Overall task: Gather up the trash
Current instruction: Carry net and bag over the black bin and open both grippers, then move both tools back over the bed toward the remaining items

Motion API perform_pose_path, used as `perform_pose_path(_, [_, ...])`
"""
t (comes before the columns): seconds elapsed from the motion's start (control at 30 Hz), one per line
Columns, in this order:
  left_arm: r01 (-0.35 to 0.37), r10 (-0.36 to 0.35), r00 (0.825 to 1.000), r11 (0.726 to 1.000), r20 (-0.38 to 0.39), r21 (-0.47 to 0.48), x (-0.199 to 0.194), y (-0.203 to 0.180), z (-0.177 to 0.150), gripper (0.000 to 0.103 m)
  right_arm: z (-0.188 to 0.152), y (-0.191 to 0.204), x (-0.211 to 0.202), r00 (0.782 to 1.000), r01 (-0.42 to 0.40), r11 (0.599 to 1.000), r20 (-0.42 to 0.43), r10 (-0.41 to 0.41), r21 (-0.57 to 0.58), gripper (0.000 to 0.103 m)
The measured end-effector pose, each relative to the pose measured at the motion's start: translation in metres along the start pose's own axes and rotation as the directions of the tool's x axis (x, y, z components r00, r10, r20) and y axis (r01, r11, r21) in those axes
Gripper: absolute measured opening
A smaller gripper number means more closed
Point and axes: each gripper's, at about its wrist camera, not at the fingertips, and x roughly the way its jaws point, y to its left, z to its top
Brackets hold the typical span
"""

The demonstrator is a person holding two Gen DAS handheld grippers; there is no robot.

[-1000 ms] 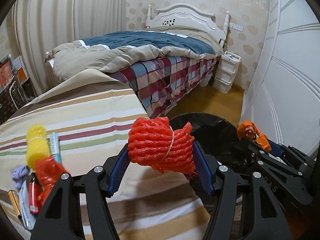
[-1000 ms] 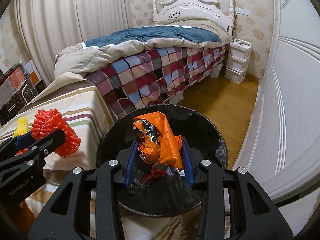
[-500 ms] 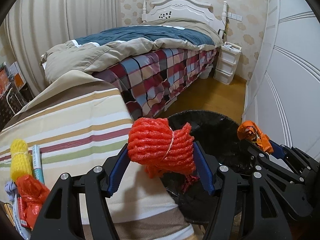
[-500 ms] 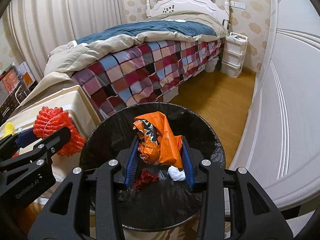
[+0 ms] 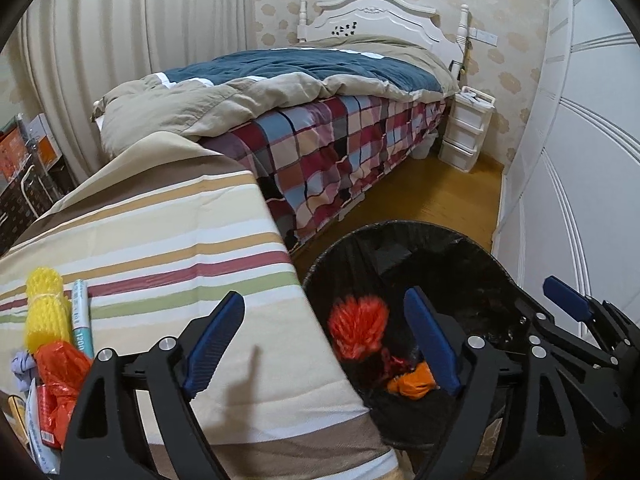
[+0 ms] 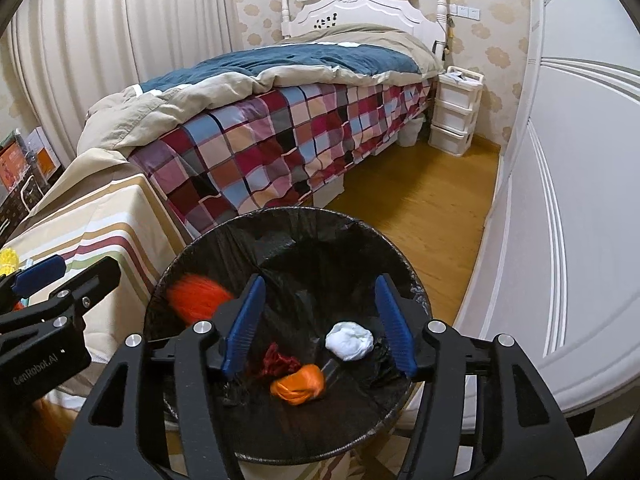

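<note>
A black-lined trash bin [image 6: 280, 216] [image 5: 400, 228] stands beside the striped table [image 5: 160, 240]. My left gripper [image 5: 332, 344] is open at the bin's near rim; the red foam net [image 5: 358, 330] [image 6: 198, 296] is blurred, falling inside the bin. My right gripper [image 6: 320, 320] is open over the bin; the orange wrapper [image 6: 298, 384] [image 5: 412, 384] lies at the bottom beside a white wad [image 6: 350, 340] and a dark red scrap [image 6: 278, 362]. More trash lies on the table's left: a yellow foam net [image 5: 42, 312], a tube [image 5: 82, 320], an orange bag [image 5: 60, 372].
A bed [image 5: 320, 120] with a plaid cover stands behind the table. A white drawer unit [image 5: 466, 132] is by the headboard. White wardrobe doors [image 6: 580, 200] run along the right. Wooden floor [image 6: 420, 208] lies between bed and wardrobe.
Both grippers opened. The red foam net dropped from the left gripper and the orange wrapper from the right gripper, both into the bin.
</note>
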Motion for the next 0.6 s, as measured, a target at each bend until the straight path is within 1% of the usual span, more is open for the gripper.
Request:
perform_pose_path(0.17, [-0.017,0.017,1.0,1.0,0.018,-0.002,-0.009,0.005,-0.003,0.084,-0.004,0.002,-0.009,1.0,-0.004,1.0,0.005,0.004,0.008,0.06])
perform_pose_path(0.23, [-0.021,0.021,1.0,1.0,0.023,0.002,-0.013,0.006,-0.006,0.084,-0.005,0.004,-0.013,1.0,-0.007,1.0,0.008,0.007,0.009,0.063])
perform_pose_path(0.47, [-0.029,0.029,0.999,0.999,0.031,-0.017,-0.03,0.018,-0.012,0.084,-0.011,0.016,-0.029,1.0,-0.02,1.0,0.016,0.02,0.007,0.065])
perform_pose_path(0.6, [-0.045,0.046,0.998,0.999,0.036,-0.027,-0.043,0.03,-0.019,0.084,-0.016,0.026,-0.036,0.999,-0.035,0.999,0.01,0.035,0.005,0.066])
